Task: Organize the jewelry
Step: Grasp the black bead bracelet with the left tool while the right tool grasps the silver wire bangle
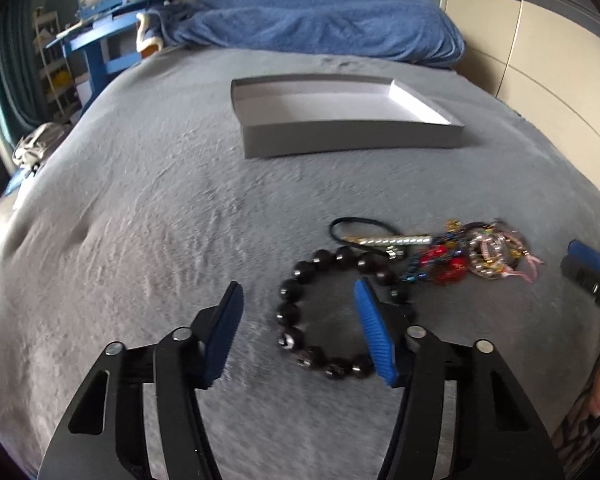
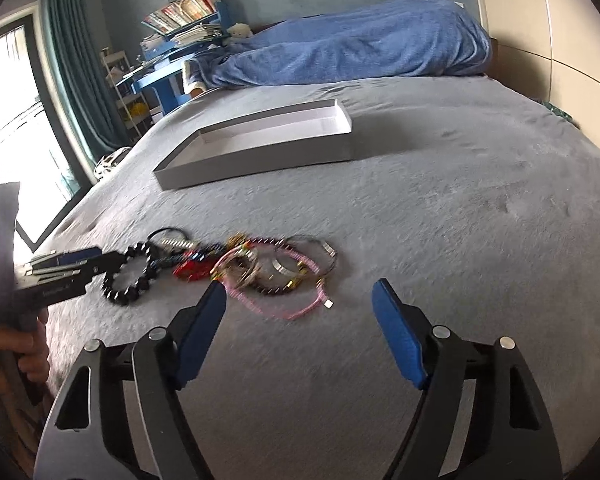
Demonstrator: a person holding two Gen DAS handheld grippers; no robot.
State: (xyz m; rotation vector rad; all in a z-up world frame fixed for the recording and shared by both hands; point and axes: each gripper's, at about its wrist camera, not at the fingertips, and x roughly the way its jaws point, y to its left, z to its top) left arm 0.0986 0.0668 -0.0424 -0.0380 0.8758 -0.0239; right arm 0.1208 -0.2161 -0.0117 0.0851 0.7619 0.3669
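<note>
**A:** Left gripper (image 1: 298,294) is sitting nearest the lens, jaws apart, nothing clamped. Black bead bracelet (image 1: 332,316) is lying on the grey bedspread (image 1: 140,220) with its left arc between the fingers and the right blue finger (image 1: 374,334) standing inside the ring — pads not pressing on any bead as far as I can see.

**B:** And the right one?

**A:** Right gripper (image 2: 300,292) is hovering spread wide, holding nothing. Pink cord bracelet (image 2: 276,300) is lying just past its fingertips, closer to the left finger (image 2: 204,328). Rest of the jewelry pile (image 2: 240,264) is running leftward beyond that — red piece, silver bangles, dark beads, all tangled and blurred.

**B:** Box?

**A:** Grey shallow box (image 1: 352,136) is sitting open well beyond both sets of fingers, white inside, nothing in it. Blue blanket (image 1: 320,24) is bunching up behind it.

**B:** Hands?

**A:** Person's hand (image 2: 16,356) is gripping the left tool's handle at the right camera's left edge.
</note>
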